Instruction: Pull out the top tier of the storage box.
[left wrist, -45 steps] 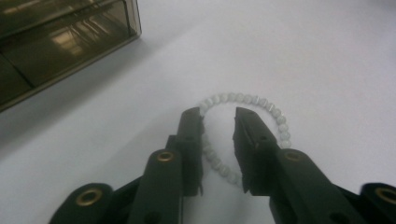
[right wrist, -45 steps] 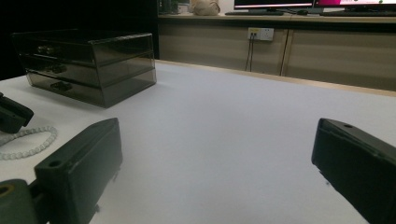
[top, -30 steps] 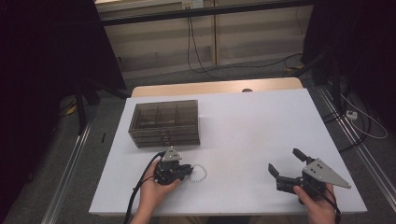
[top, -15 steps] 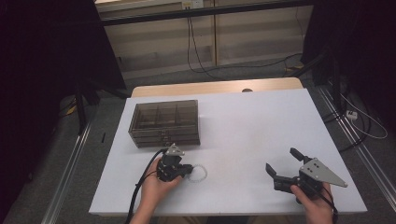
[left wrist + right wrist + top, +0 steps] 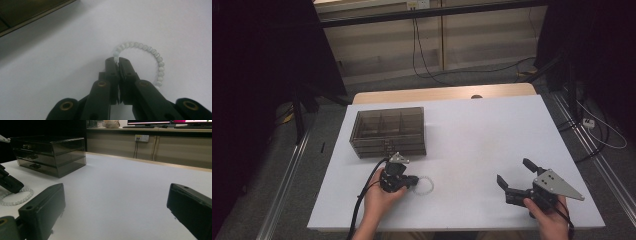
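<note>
At the lower centre-left of the high view, the left gripper (image 5: 414, 181) has its two black jaws pressed together on one white bead bracelet (image 5: 424, 184) that lies flat on the white table (image 5: 482, 140). In the left gripper view, the left gripper (image 5: 117, 61) pinches the bracelet (image 5: 150, 50) at the near-left part of its ring, with the rest of the loop curving away to the upper right of the jaw tips and resting on the table (image 5: 62, 62). One hand (image 5: 379, 197) holds this gripper from the bottom edge of the high view, a black cable trailing down beside it.

At the lower right of the high view, the right gripper (image 5: 516, 175) hovers with its jaws spread wide and nothing between them, well apart from the bracelet, held by a second hand (image 5: 549, 220). In the right gripper view, its two jaws stand far apart at the lower corners, with bare table (image 5: 120, 190) between them; the bracelet (image 5: 17, 199) lies at the far left edge.

One smoky clear drawer box (image 5: 388, 132) stands in the upper left part of the table, just beyond the left gripper; the right gripper view shows the box (image 5: 50, 153) at upper left, with three stacked drawers.
</note>
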Tool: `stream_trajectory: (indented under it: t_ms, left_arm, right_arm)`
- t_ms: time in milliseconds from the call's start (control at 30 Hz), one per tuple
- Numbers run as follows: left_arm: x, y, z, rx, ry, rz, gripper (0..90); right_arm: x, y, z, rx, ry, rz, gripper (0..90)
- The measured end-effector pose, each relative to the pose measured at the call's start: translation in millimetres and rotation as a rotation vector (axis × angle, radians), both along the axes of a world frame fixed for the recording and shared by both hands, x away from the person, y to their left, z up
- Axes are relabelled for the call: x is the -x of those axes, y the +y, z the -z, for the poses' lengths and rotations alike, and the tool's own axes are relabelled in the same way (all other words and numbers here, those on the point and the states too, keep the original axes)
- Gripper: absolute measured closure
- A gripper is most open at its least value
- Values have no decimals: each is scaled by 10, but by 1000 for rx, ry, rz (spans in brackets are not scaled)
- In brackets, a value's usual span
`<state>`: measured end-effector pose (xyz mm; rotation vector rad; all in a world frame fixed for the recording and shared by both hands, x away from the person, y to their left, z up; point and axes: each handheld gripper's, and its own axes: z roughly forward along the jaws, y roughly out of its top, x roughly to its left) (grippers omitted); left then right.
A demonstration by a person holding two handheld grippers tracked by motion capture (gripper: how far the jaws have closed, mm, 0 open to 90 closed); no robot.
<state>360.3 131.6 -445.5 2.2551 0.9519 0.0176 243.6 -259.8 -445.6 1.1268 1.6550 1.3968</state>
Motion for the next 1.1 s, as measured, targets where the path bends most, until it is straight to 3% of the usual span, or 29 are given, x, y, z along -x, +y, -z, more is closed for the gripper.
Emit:
stream_trajectory:
  t_ms: [300, 767, 967, 1100]
  left_arm:
    - [16, 92, -191, 81, 13, 8, 875]
    - [107, 24, -450, 98, 9, 99, 875]
    - [203, -16, -548, 92, 3, 149, 875]
    - [310, -45, -599, 101, 23, 205, 875]
  right_arm:
    - [13, -20, 3, 0, -1, 3, 12]
    - [26, -17, -1, 1, -2, 6, 12]
    - [21, -3, -3, 4, -4, -1, 12]
    - [14, 1, -4, 5, -5, -3, 12]
